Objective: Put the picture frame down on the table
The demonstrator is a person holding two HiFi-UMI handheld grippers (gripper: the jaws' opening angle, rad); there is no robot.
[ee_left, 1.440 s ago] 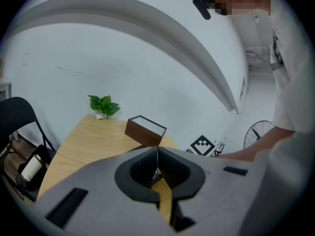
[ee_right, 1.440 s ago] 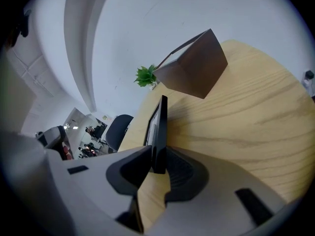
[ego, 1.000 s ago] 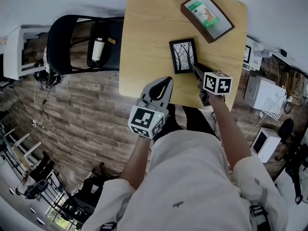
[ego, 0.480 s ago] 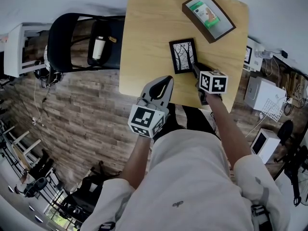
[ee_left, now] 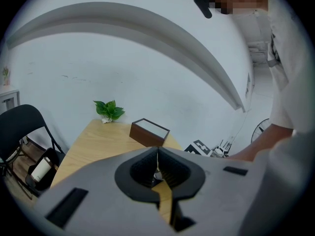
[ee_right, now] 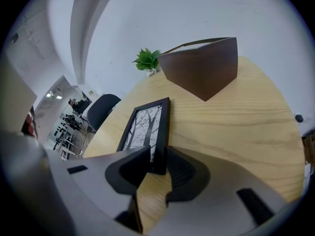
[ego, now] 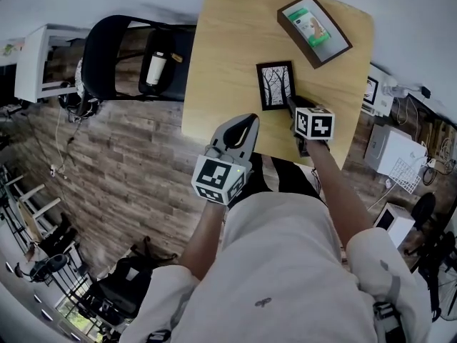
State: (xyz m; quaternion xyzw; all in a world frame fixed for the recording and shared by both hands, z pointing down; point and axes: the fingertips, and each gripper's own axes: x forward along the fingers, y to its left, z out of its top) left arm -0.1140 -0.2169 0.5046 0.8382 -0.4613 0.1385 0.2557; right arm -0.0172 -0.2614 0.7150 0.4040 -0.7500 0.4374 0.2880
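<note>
The picture frame [ego: 275, 86] is laid flat on the table [ego: 221, 56], face up, about in the middle. Its long side is pointed from near to far, tipped just a little. Its near right corner is found between the jaws of the right gripper [ego: 292, 105]. These jaws have just been opening. They are spread now, and the pads do not seem to be pressed on the frame, though one is very close to its edge. So the frame looks let go, and the job looks nearly done.

What matters for the coming move is this: the frame is stretched straight away from the right gripper, toward the far side. If the gripper is pulled back toward the near edge, along that same line, the corner should be cleared without a bump. If it is swung sideways, the frame could be pushed or turned.

The left gripper [ego: 248, 121] is held over the near edge of the table, left of the frame and apart from it. Its jaws are pressed together with nothing between them. The right gripper is by far the nearer one.
</note>
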